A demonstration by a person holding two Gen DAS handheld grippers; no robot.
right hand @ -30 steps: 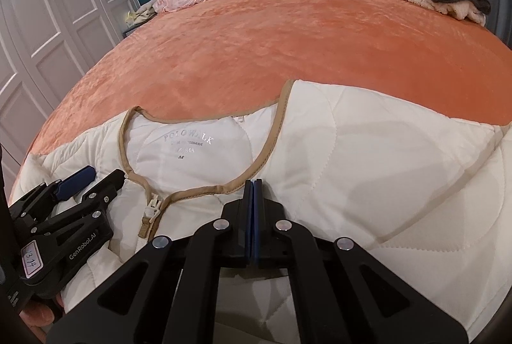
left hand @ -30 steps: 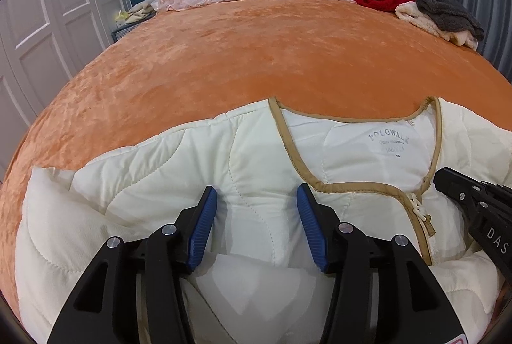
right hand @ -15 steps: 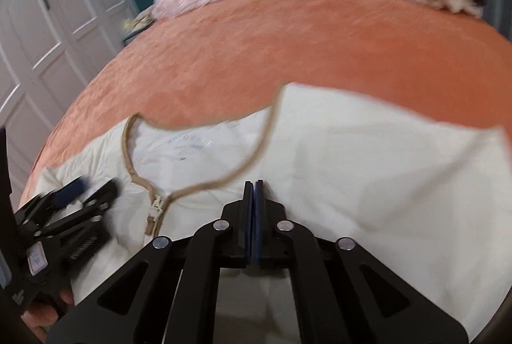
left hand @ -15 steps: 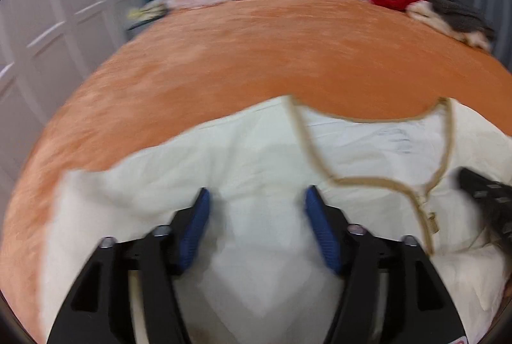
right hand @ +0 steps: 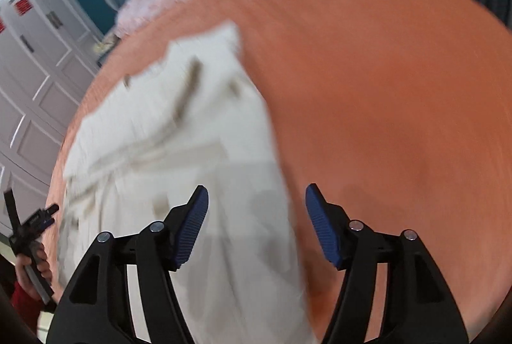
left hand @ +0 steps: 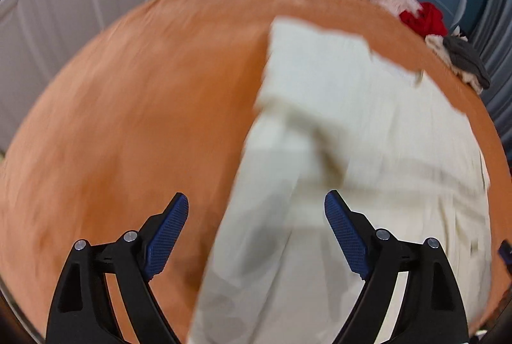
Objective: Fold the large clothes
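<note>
Both views badly blurred. Right gripper point(right hand: 256, 217) now spread wide and gripping nothing, no longer pinched shut as half a second ago; left gripper point(left hand: 256, 228) released as before, fingers point(left hand: 168, 232) well apart. Cream jacket point(left hand: 345, 158) lying on the orange bed point(left hand: 137, 107), now seen as a long strip rather than spread with collar facing. Red garment point(left hand: 425, 19) far behind
</note>
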